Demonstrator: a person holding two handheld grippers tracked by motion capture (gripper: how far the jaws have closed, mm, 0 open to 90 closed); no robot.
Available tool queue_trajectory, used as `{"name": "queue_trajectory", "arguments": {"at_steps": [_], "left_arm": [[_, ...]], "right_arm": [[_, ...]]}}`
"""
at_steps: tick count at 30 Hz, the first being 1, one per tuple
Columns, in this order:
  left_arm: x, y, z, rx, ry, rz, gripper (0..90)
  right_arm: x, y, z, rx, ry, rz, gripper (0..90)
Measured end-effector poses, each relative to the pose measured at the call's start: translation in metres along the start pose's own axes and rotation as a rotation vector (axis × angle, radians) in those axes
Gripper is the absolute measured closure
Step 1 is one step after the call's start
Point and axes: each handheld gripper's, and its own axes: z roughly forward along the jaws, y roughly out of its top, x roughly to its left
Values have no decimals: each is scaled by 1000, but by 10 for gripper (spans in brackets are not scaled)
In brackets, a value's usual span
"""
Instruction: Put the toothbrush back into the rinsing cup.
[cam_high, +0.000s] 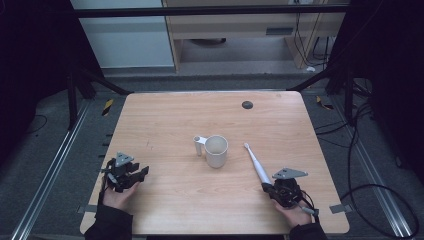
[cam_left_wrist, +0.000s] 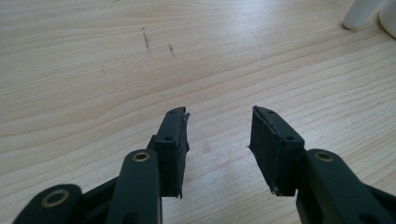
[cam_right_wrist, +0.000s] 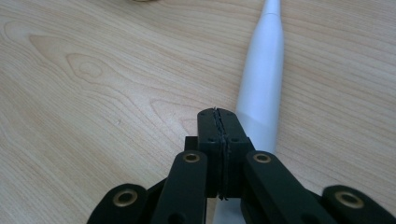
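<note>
- A white mug (cam_high: 216, 150) is standing upright near the middle of the bench (cam_high: 175, 120), its handle pointing left; a small dark disc (cam_high: 247, 104) is sitting near the far edge, well apart from everything else.
- A white toothbrush (cam_high: 255, 163) is lying flat to the right of the mug, head pointing away toward the far side, handle running back toward the person; nothing is lying between it and the mug.
- The right gripper (cam_high: 268, 189) is sitting low over the near end of the toothbrush, held by a hand (cam_high: 295, 214) coming in from the near edge; in the right gripper view the jaws are pressing together pad to pad, and the toothbrush (cam_right_wrist: 261, 79) is passing just beside and under them rather than between them; whether they are touching it cannot be told.
- The left gripper (cam_high: 141, 173) is resting near the left edge, its hand (cam_high: 120, 196) under it and the jaws pointing right toward the mug; in the left gripper view the jaws are standing apart over bare wood, with the mug's handle (cam_left_wrist: 359, 14) showing at the top right corner, well apart.
- Open bench is lying between the two grippers and along the near edge; the right gripper is sitting close to the near right corner.
</note>
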Motion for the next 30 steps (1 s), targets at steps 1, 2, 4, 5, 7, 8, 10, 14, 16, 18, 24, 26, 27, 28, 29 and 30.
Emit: {"name": "queue_trajectory", "arguments": {"at_steps": [1,2,4,5,7,8,10,14,16,18,24,26,27,28,29,30], "left_arm": [[0,0,0,0,-1,0,552],[0,0,0,0,0,0,552],[0,0,0,1,0,0,552],[0,0,0,1,0,0,552],[0,0,0,0,0,1,552],[0,0,0,0,0,1,552],[0,0,0,0,1,0,552],[0,0,1,1,2,1,552],[0,0,1,1,1,2,552],[0,0,1,2,1,3,551],[-1,0,2,6,-1,10,548],[-1,0,2,8,-1,12,547],[-1,0,2,6,0,7,547],[-1,0,3,7,1,8,547],[0,0,3,11,1,8,546],[0,0,3,13,2,8,546]], "right_arm": [[0,0,0,1,1,1,893],[0,0,0,2,-1,-1,893],[-1,0,-1,0,-3,-4,889],[-1,0,-1,0,-3,-5,886],[-1,0,-2,-4,0,-6,881],[-1,1,-3,-11,6,-2,877],[-2,2,-6,-28,6,-6,869],[-3,9,-14,-65,-6,-6,824],[-4,12,-18,-82,-25,-10,774],[-6,17,-23,-100,-50,-23,740],[-15,29,-33,-127,-58,17,640],[-15,34,-35,-140,-67,21,596],[-14,37,-35,-140,-66,17,586],[-13,40,-35,-137,-70,10,573],[-13,43,-34,-137,-73,2,557],[-12,46,-32,-127,-75,5,550]]}}
